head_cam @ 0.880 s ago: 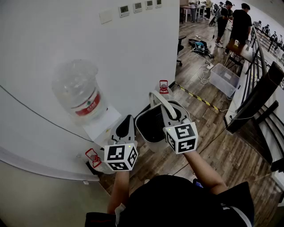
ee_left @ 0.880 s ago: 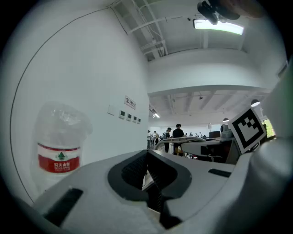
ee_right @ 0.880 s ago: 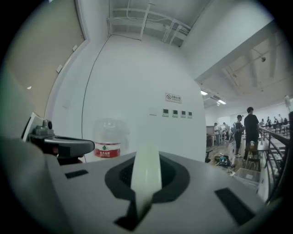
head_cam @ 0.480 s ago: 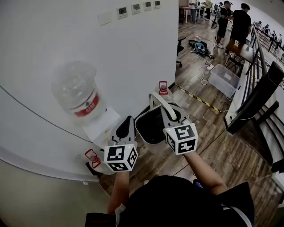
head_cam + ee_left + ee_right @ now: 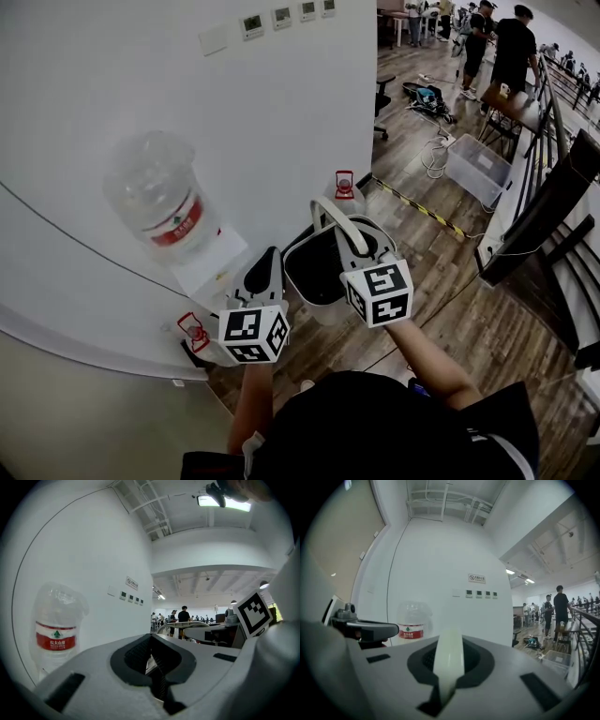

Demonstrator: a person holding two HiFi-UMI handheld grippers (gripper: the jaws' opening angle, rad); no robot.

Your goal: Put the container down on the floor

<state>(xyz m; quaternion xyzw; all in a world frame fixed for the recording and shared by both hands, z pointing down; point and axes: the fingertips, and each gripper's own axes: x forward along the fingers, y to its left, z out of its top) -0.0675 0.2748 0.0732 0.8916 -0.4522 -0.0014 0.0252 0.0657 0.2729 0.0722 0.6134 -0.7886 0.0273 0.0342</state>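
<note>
Beside the white wall [image 5: 141, 75], over the wooden floor [image 5: 441, 309], how is the container [image 5: 319, 272] found to be held? (first inspector)

It is carried by its white handle [image 5: 330, 217], on which the right gripper [image 5: 359, 246] is clamped. In the right gripper view the pale strap is seen pinched between the two jaws. The left gripper [image 5: 265, 258] is held level just beside the container's rim with its jaws brought together. Nothing is gripped in it. (second inspector)

What is judged done, and what is left? (first inspector)

The container is judged to be hanging clear of the floor, near the floor's edge along the wall, although its underside is hidden in every view and contact cannot be ruled out. The set-down is therefore recorded as not completed. Lowering until the base is borne by the boards, then release of the handle, is judged to be outstanding. (second inspector)

Is any writing to be noted? (first inspector)

A red label [image 5: 55, 637] is borne on the large clear water bottle [image 5: 155, 202] at the wall. A white tree-like emblem and the characters 农夫山泉 can be read on it in the left gripper view. A small sign [image 5: 476, 578] above the row of wall panels [image 5: 281, 16] is too small to be read. No marking is found on the container itself. (second inspector)
</note>
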